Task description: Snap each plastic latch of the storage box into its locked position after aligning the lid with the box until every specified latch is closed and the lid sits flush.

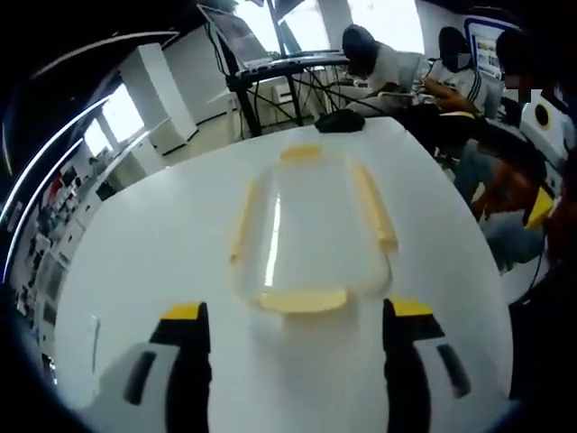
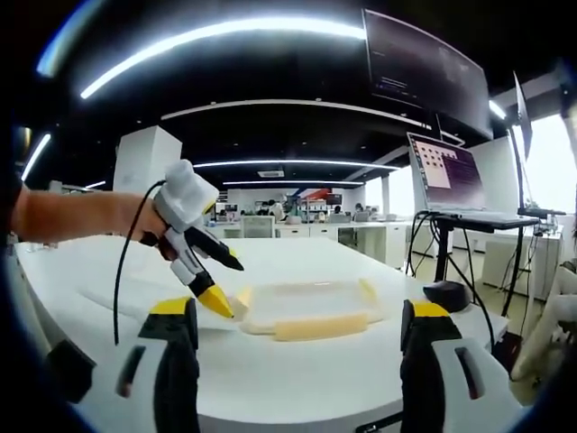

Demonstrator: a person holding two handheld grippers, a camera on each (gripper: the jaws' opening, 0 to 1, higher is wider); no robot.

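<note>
A clear plastic storage box (image 1: 311, 225) with its lid on lies on the round white table (image 1: 153, 244). Pale yellow latches run along its near end (image 1: 302, 300), far end (image 1: 302, 152) and both long sides. My left gripper (image 1: 297, 309) is open, its yellow-tipped jaws standing wide on either side of the near latch, a little short of it. In the right gripper view the box (image 2: 311, 302) sits ahead, a yellow latch (image 2: 311, 327) facing me. My right gripper (image 2: 297, 309) is open, short of the box. The left gripper (image 2: 230, 287), held by a hand, points at the box's left end.
A black mouse-like object (image 1: 341, 120) (image 2: 448, 293) rests near the table's edge beyond the box. A laptop (image 2: 446, 176) stands on a black frame stand (image 1: 270, 86) beside the table. People (image 1: 379, 68) sit at the far right. A black cable (image 2: 122, 280) trails from the left gripper.
</note>
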